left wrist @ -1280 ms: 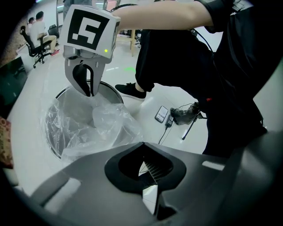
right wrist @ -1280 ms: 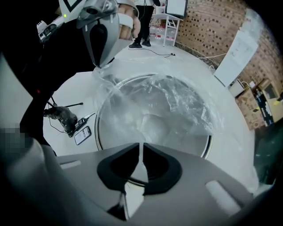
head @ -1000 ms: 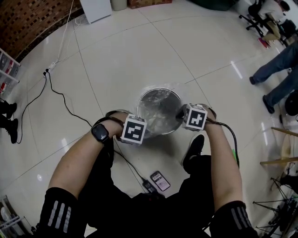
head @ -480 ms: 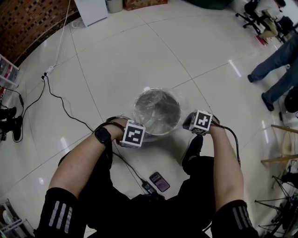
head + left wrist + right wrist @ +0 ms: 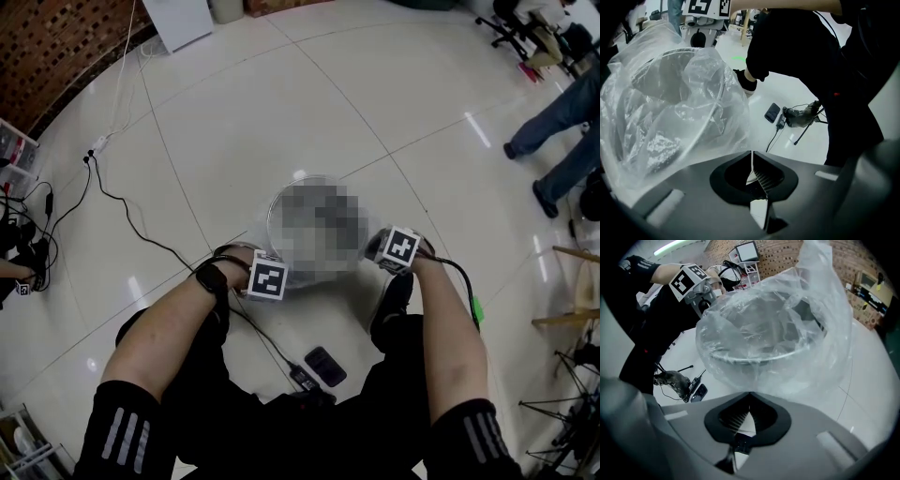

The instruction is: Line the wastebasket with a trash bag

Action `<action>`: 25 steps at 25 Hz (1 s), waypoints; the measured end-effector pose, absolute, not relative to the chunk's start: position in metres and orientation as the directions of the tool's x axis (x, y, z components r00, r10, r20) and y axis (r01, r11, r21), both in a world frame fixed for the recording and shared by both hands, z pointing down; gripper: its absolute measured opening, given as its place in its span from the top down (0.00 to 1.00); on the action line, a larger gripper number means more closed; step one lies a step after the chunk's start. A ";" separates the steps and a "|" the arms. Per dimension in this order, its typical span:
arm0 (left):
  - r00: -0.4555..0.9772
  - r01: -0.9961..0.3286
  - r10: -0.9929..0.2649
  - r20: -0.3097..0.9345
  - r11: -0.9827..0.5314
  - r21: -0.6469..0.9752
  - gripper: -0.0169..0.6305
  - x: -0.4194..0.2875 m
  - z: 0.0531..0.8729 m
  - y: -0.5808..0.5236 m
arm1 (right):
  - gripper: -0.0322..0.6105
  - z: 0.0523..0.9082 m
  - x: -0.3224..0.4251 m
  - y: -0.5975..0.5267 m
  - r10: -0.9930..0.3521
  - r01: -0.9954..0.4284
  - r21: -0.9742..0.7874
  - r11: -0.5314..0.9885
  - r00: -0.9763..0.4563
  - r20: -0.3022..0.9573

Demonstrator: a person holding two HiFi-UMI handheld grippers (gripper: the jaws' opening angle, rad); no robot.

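Observation:
A round metal wastebasket stands on the white tile floor with a clear trash bag draped over its rim. In the head view a mosaic patch covers its mouth. My left gripper sits low at the basket's near-left side. Its jaws are starting to open, but they still meet on the bag's lower edge. My right gripper is at the near-right side, shut on the bag's hem, which hangs below the rim.
A phone and a cable lie on the floor by my feet, and my shoe is right of the basket. A black cord runs off to the left. Other people's legs stand at the far right.
Both grippers have sunk along the basket's sides and drawn the bag film down over the rim. The right one has also shifted outward and rolled.

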State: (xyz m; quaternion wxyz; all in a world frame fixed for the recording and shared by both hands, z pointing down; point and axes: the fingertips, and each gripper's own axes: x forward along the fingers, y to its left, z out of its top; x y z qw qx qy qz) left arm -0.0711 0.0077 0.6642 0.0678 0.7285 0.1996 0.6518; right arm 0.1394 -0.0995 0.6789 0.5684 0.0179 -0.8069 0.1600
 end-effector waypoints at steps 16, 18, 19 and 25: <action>0.275 0.179 0.268 0.923 -0.958 0.224 0.80 -0.063 0.567 -0.028 | 0.76 0.616 0.145 -0.093 0.198 -0.152 -0.254 0.955 -0.310 0.930; 0.315 0.133 0.214 0.925 -0.974 0.181 0.80 -0.064 0.557 -0.047 | 0.75 0.601 0.142 -0.095 0.189 -0.144 -0.248 0.958 -0.332 0.924; 0.335 0.110 0.182 0.925 -0.982 0.153 0.80 -0.064 0.553 -0.058 | 0.75 0.594 0.141 -0.097 0.179 -0.143 -0.240 0.960 -0.342 0.922; 0.319 -0.071 -0.025 0.947 -0.997 -0.003 0.75 -0.090 0.566 -0.125 | 0.66 0.581 0.146 -0.111 0.120 -0.169 -0.188 0.968 -0.348 0.930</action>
